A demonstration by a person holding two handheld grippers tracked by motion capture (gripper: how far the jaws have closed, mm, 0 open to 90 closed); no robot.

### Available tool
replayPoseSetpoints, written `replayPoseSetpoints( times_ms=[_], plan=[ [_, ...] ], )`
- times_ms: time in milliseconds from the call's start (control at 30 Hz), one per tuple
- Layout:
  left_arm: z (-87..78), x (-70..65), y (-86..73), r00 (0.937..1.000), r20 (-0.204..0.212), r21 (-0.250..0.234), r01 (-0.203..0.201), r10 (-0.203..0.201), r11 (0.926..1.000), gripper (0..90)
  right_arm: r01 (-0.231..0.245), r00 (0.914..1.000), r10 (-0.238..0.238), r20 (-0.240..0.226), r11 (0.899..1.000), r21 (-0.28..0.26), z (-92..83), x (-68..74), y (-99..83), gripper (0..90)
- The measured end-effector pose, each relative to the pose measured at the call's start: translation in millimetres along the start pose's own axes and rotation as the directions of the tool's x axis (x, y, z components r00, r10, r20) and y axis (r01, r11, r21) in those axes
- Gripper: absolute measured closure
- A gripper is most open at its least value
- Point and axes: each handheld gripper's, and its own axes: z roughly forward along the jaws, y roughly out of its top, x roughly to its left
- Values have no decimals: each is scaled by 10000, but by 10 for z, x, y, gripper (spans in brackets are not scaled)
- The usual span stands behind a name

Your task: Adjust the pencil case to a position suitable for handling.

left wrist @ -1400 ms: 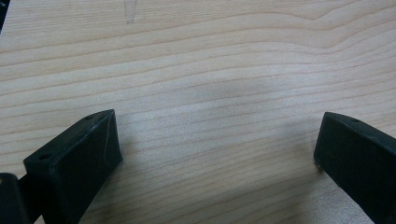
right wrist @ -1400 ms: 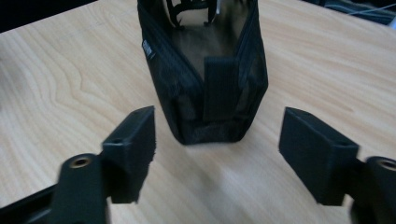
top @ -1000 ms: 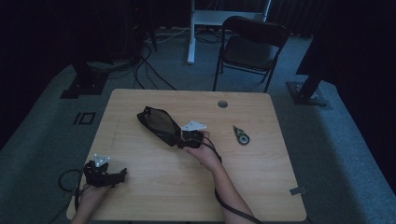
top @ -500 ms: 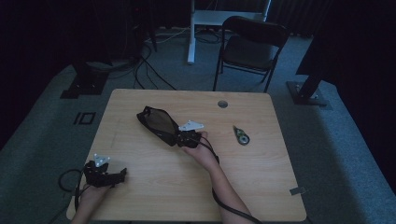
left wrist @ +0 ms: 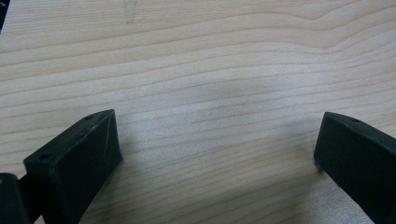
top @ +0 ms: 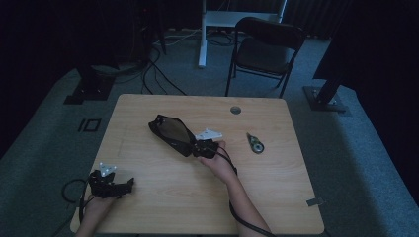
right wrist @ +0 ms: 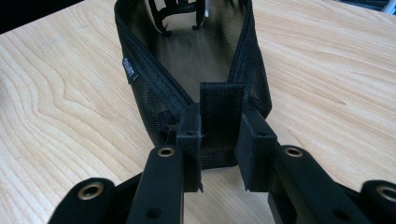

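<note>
Wooden table (top: 276,197) in a dim room: we clamp the right gripper (right wrist: 218,140) on the end tab of the black mesh pouch (top: 170,132) at mid-table; our left gripper (left wrist: 215,154) rests near-left, jaws apart and empty. Grasp made; handling of the unzipped pouch remains.

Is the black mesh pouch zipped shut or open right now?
Open. In the right gripper view the black mesh pouch gapes between its two zipper edges, showing the inside, while the right claw pinches the tab at its end.
</note>
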Motion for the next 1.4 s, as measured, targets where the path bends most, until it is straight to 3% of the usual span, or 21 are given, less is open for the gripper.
replayPoseSetpoints(
  times_ms=[767, 1400],
  plan=[
    [1, 0, 0, 10000, 2, -12, 4, -4, 10000, 6, -278, 9979, 291, 575, 9993, -238, -402, -174, -191, 727],
    [0, 1, 0, 10000, 0, 1, -17, 17, 10000, 6, -632, 9871, 663, 1455, 9977, -258, -876, -415, -543, 727]
  ],
)
